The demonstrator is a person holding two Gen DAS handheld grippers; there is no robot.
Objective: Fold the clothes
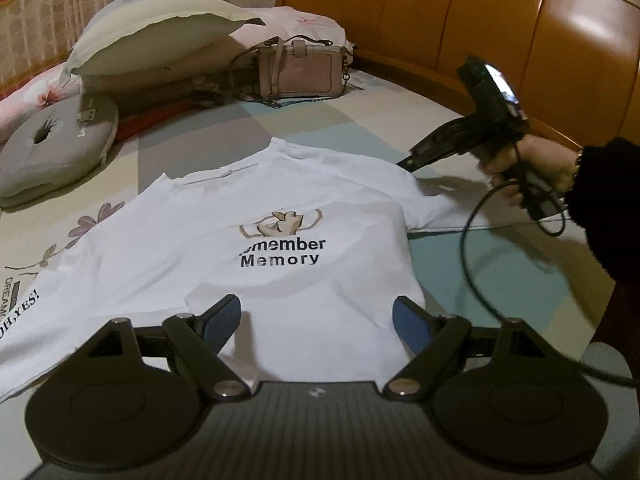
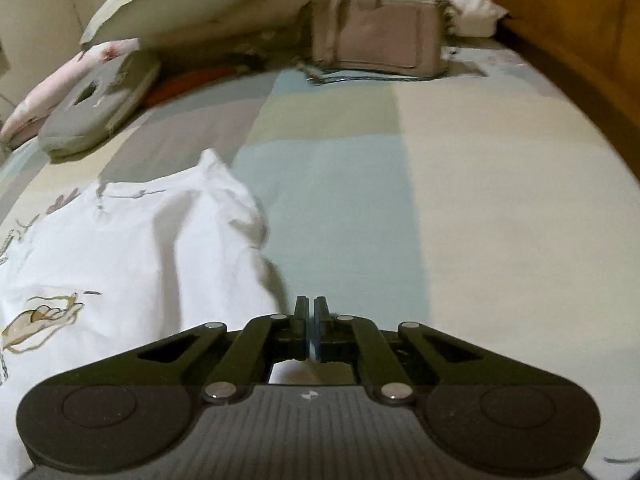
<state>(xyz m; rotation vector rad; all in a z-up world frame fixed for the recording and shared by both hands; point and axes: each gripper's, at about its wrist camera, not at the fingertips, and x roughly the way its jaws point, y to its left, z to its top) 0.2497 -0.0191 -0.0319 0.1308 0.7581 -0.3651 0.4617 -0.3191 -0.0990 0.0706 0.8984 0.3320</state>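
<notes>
A white T-shirt (image 1: 192, 248) printed "Remember Memory" lies face up on the bed, collar away from me, one sleeve spread to the right. My left gripper (image 1: 316, 320) hangs open just above its hem, blue pads wide apart and nothing between them. A hand (image 1: 532, 164) holds my right gripper (image 1: 406, 162) with its tip at the shirt's right shoulder. In the right wrist view that gripper (image 2: 312, 312) is shut, the T-shirt (image 2: 120, 248) lies just left of the fingers, and no cloth shows between the pads.
The patchwork bed sheet (image 1: 500, 280) stretches right of the shirt. A pink handbag (image 1: 300, 70), a pillow (image 1: 160, 36) and a grey ring cushion (image 1: 52, 144) sit at the far end. A wooden headboard (image 1: 480, 20) runs along the right. A black cable (image 1: 466, 264) loops from the right gripper.
</notes>
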